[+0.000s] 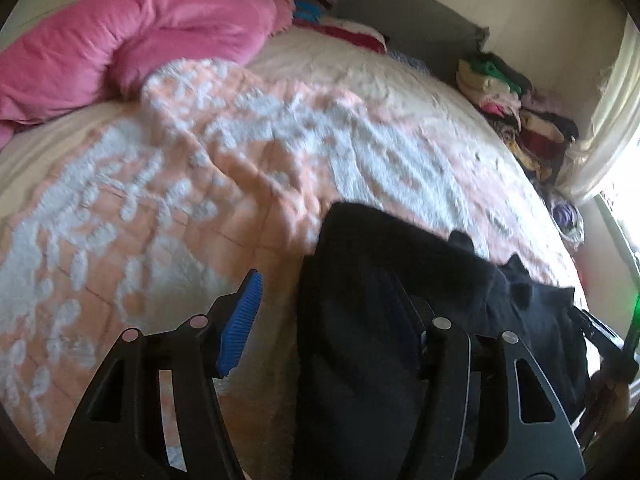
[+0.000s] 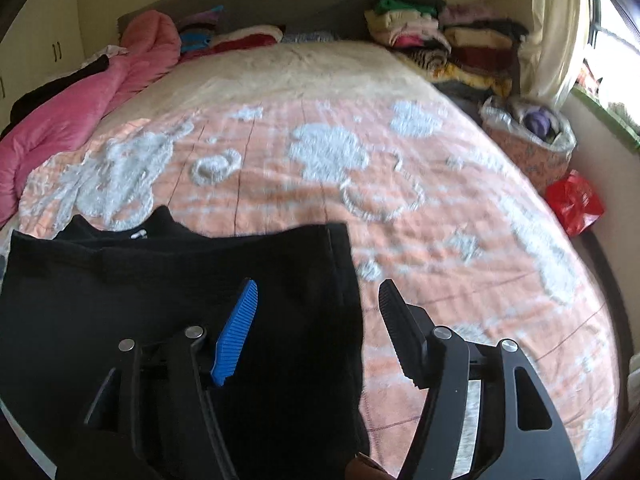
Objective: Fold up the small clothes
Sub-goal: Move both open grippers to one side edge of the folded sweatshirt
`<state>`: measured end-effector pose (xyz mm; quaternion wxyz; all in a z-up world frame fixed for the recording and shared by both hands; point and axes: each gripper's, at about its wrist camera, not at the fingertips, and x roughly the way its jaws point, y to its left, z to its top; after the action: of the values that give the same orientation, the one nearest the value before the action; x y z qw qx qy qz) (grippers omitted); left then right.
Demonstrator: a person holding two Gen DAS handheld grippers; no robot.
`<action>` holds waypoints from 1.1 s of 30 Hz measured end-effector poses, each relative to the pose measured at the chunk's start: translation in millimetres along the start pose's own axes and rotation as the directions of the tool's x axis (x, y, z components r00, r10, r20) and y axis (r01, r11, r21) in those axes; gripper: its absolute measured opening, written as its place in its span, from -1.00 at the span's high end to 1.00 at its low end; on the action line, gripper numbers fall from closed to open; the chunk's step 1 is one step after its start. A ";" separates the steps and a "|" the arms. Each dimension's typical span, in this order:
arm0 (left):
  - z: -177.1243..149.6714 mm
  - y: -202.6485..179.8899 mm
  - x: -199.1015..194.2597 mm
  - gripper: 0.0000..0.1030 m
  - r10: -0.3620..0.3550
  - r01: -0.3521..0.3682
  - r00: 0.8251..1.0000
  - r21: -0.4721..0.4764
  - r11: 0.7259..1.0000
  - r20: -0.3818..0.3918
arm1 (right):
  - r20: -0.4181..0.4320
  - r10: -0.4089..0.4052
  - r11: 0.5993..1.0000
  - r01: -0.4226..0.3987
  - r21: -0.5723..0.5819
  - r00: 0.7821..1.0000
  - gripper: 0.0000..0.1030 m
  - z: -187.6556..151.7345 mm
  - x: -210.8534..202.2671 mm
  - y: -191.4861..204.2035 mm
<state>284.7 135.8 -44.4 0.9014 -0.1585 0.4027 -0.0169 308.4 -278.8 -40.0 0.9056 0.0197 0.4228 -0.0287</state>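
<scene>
A black garment [image 1: 380, 320] lies on the peach and white bedspread [image 1: 180, 184] at the near edge of the bed. In the left wrist view my left gripper [image 1: 328, 312] is open, its blue finger pad [image 1: 240, 328] over the bedspread and its right finger hidden against the black cloth. In the right wrist view the garment [image 2: 160, 300] lies flat at the lower left. My right gripper [image 2: 316, 320] is open above the garment's right edge, blue pad [image 2: 236, 332] over the cloth, black pad [image 2: 400, 336] over the bedspread [image 2: 400, 184].
A pink duvet [image 1: 120, 40] is bunched at the bed's left side. Stacks of folded clothes [image 2: 440, 36] sit at the far right corner by the headboard. A bag of clothes [image 2: 532, 140] and a red bag [image 2: 576, 200] stand beside the bed's right edge.
</scene>
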 end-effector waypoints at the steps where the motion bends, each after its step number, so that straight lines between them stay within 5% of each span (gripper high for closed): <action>1: -1.4 -0.2 2.3 0.09 -0.007 0.007 1.000 0.006 1.000 -0.009 | -0.013 0.016 1.000 -0.016 0.010 1.000 -0.10 -1.5 3.8 -0.3; 4: -4.9 -7.7 7.0 0.76 0.007 -0.006 1.000 0.059 0.998 -0.026 | -0.023 0.041 0.999 -0.041 0.020 0.999 0.47 -5.0 7.4 1.8; 6: -5.2 -9.4 3.6 0.89 0.015 -0.014 1.000 0.076 0.997 -0.011 | 0.002 0.051 0.998 -0.051 0.026 0.999 0.80 -5.9 1.4 2.8; 13: 6.2 -13.1 -32.5 0.95 -0.002 -0.009 0.993 0.089 0.996 0.120 | 0.122 0.055 0.998 -0.058 0.021 0.991 0.84 7.5 -28.4 1.7; 20: -3.3 -3.1 3.0 0.93 0.097 -0.098 0.995 0.101 0.990 0.018 | 0.050 0.055 0.994 -0.060 0.095 0.997 0.84 3.2 -0.8 -7.6; 26: -9.7 -6.2 3.4 0.78 0.132 -0.131 0.991 0.137 0.982 0.004 | 0.005 0.006 0.994 -0.007 0.113 1.000 0.56 -11.8 9.9 -5.3; 30: -12.2 -7.9 2.1 0.64 0.134 -0.131 0.991 0.146 0.981 -0.006 | 0.007 -0.025 0.993 0.024 0.112 1.000 -0.07 -19.7 3.3 -5.4; 33: -14.2 -10.1 -0.6 0.47 0.131 -0.128 0.991 0.150 0.980 -0.009 | 0.004 -0.010 0.992 0.010 0.124 1.000 -0.18 -25.9 -1.5 -8.4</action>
<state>274.9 122.4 -49.9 0.9060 -0.0641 0.4184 0.0103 287.1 -285.5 -55.5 0.9035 0.0739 0.4179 -0.0595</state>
